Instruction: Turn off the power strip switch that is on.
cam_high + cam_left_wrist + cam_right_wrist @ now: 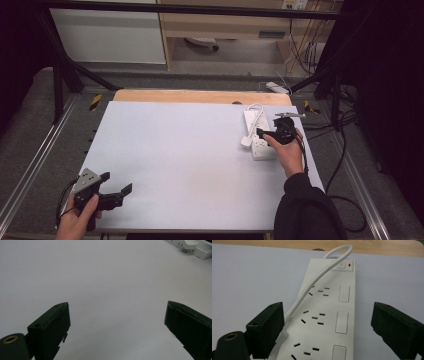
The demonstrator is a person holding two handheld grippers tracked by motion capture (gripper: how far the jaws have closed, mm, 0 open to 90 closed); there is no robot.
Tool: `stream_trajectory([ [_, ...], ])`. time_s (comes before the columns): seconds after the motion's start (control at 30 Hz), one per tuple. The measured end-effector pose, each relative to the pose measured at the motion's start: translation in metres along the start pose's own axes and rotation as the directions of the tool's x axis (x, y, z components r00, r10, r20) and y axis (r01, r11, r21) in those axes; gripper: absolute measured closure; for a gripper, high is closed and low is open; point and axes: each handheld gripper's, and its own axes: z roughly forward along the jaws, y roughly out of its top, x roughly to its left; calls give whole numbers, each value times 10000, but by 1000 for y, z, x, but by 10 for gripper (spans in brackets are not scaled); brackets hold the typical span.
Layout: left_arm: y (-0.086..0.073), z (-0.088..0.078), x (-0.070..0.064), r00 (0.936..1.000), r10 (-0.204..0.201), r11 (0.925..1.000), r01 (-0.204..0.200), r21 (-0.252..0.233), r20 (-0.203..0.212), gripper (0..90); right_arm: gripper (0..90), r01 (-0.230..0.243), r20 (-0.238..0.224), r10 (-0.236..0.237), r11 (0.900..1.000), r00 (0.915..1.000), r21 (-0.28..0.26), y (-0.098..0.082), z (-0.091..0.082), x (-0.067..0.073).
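- The white power strip (259,135) lies near the table's right edge, toward the far side, running lengthwise away from the person.
- In the right gripper view, the power strip (329,315) shows rows of sockets, a switch with a small red light at its far end, and a white cord (312,285) looping back over the strip's top from that end.
- The cord ends at a white plug (246,141) lying at the strip's left side.
- The right gripper (272,133) hovers right over the strip, jaws spread wide, one on each side of its width; whether they touch it, I cannot tell.
- The right hand (289,152) comes in along the right edge of the white table (175,160), with little room between strip and rim.
- Beyond the strip's far end, a strip of bare wood (287,243) borders the white surface.
- Wide open white surface stretches left of the strip, all the way across.
- The left gripper (117,187) sits at the near left corner, well apart, jaws parted and gripping nothing.
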Motion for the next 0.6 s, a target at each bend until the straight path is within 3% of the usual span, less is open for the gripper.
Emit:
stream_trajectory([
  [0.17,0,0,0,10000,-10,10000,10,23,-45,66,47,91,-200,-90,9999,9998,54,1,-3,0],
  [0.6,0,0,0,9999,-98,10000,98,13,-57,66,47,92,-571,-101,9998,9983,-159,4,-17,-2],
])
